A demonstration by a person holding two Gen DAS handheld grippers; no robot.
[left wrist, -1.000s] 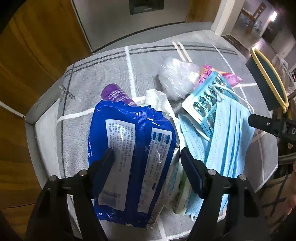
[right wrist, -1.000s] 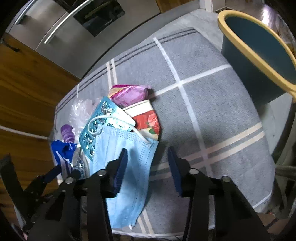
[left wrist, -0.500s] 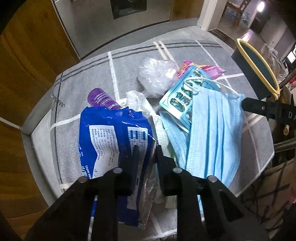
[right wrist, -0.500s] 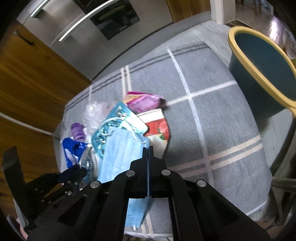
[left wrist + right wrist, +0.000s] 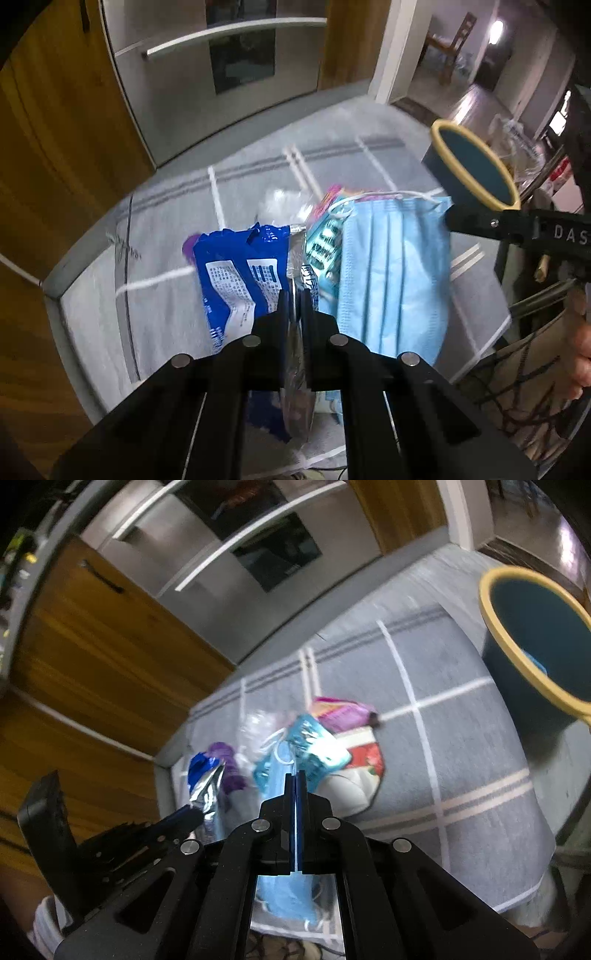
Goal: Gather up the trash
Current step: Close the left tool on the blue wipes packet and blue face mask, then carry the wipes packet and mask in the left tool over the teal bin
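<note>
Both packs now hang lifted off the grey rug [image 5: 461,738]: my left hand-held gripper [image 5: 295,301] has just clenched the blue wipes pack [image 5: 240,273], my right hand-held gripper [image 5: 294,782] pinches the face mask [image 5: 391,273], seemingly clear of the pile, bin [image 5: 535,635] far right.

Grey checked rug [image 5: 461,760], litter pile [image 5: 343,738], blue bin [image 5: 535,686] on it

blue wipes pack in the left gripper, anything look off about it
The blue wipes pack is torn open along its top edge, foil lining showing, and the left gripper pinches it crumpled at one side. It looks empty and flattened, fitting trash. Nothing has spilled.
</note>
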